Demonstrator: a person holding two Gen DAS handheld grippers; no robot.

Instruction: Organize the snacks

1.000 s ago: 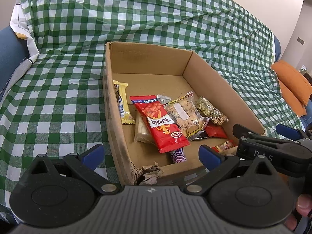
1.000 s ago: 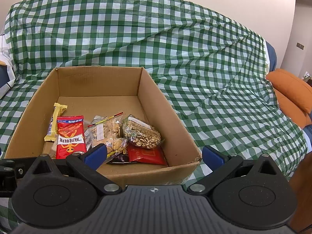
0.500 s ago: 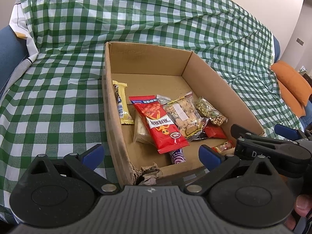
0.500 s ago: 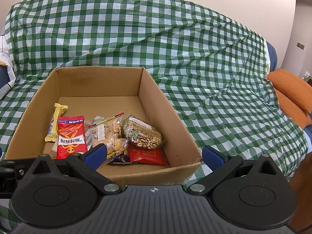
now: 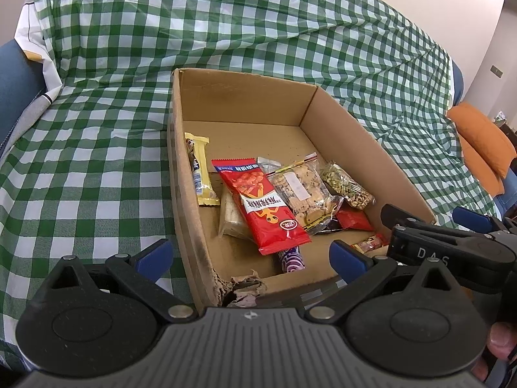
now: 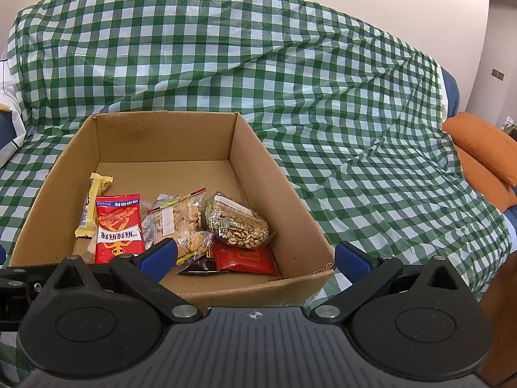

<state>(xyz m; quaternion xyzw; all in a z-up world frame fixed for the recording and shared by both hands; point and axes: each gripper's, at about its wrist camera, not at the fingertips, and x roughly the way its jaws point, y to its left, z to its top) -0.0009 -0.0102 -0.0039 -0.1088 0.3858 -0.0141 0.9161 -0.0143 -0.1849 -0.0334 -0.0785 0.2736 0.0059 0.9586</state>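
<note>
An open cardboard box [image 5: 245, 100] [image 6: 161, 135] sits on the green checked cloth. Inside lie a yellow bar [image 5: 200, 168] [image 6: 92, 207], a red packet [image 5: 261, 207] [image 6: 118, 226], a clear cracker bag [image 5: 303, 190] [image 6: 181, 223], a bag of nuts [image 5: 347, 184] [image 6: 237, 224], a flat red packet [image 5: 353, 220] [image 6: 245, 258] and a purple candy [image 5: 290, 258]. My left gripper [image 5: 250, 255] hangs open over the box's torn near-left corner, holding nothing. My right gripper [image 6: 255, 257] [image 5: 426, 216] is open and empty at the near-right corner.
Green checked cloth [image 5: 97, 177] [image 6: 371, 161] covers a sofa and rises behind the box. An orange cushion [image 5: 484, 148] [image 6: 484, 155] lies at the right. A blue sofa arm [image 5: 16, 77] shows at the left. A person's finger [image 5: 499, 342] is at the lower right.
Almost nothing: both views drift very slightly over the box. The snacks lie as before and both grippers stay open.
</note>
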